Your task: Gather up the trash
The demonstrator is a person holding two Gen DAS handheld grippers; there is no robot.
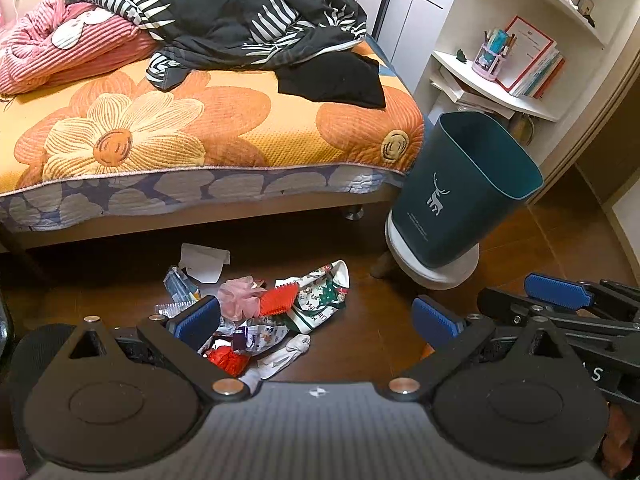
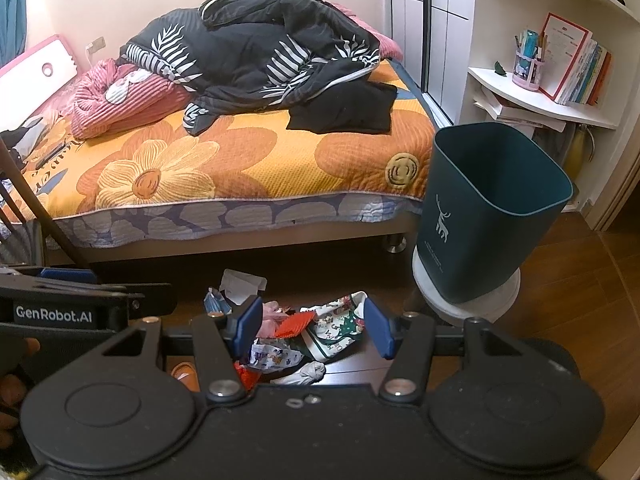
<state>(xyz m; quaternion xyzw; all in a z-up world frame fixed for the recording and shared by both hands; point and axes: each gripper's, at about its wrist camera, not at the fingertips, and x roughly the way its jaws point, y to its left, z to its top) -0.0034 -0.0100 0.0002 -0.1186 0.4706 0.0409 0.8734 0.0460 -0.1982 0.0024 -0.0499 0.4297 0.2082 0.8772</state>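
A heap of trash lies on the dark wooden floor beside the bed: white paper, a pink mesh puff, a red ribbed piece, printed wrappers and a white wad. A dark teal bin with a white deer stands tilted on a round white stool, right of the heap. My left gripper hangs open above the heap, holding nothing. My right gripper is open too, over the same heap, and shows at the left view's right edge.
A bed with an orange flower cover, a dark quilt and pink blanket runs behind the heap. White corner shelves with books stand behind the bin. Bare floor lies between heap and stool. A hand holds the left gripper.
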